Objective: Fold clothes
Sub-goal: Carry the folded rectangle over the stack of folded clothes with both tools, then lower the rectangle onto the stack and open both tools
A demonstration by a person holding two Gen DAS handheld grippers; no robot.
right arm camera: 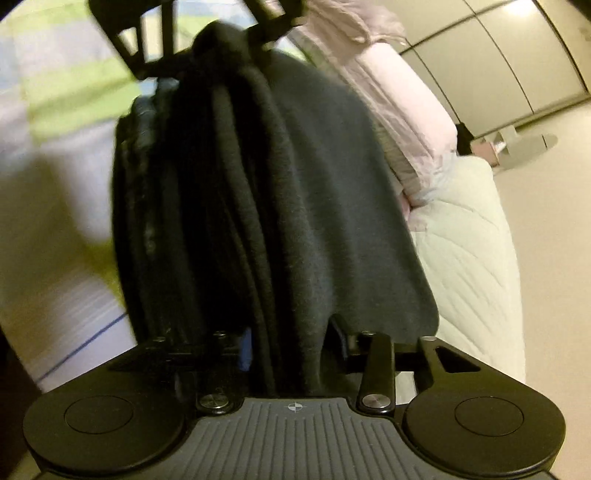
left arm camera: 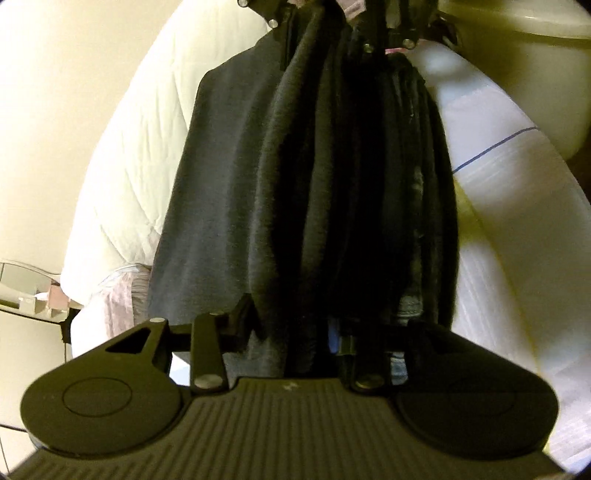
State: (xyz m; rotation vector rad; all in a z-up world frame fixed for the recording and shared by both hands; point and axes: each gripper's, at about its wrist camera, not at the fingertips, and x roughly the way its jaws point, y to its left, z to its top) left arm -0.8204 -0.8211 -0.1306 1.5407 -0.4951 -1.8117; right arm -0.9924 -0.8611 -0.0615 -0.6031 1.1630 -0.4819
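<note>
A dark grey garment point(left arm camera: 295, 177) hangs bunched in long folds, stretched between my two grippers above the bed. In the left wrist view my left gripper point(left arm camera: 295, 332) is shut on one end of it at the bottom, and the right gripper point(left arm camera: 354, 26) pinches the other end at the top. The right wrist view shows the same garment point(right arm camera: 280, 206), with my right gripper point(right arm camera: 291, 343) shut on its near end and the left gripper point(right arm camera: 218, 48) clamped on the far end. The cloth hides most of each gripper's fingers.
Beneath the garment lies a white quilted mattress point(left arm camera: 129, 155) point(right arm camera: 472, 258). A pink cloth point(right arm camera: 399, 110) lies on the bed. A pale striped sheet point(left arm camera: 491, 236) covers the other side. Pale floor and wardrobe doors point(right arm camera: 498, 48) lie beyond.
</note>
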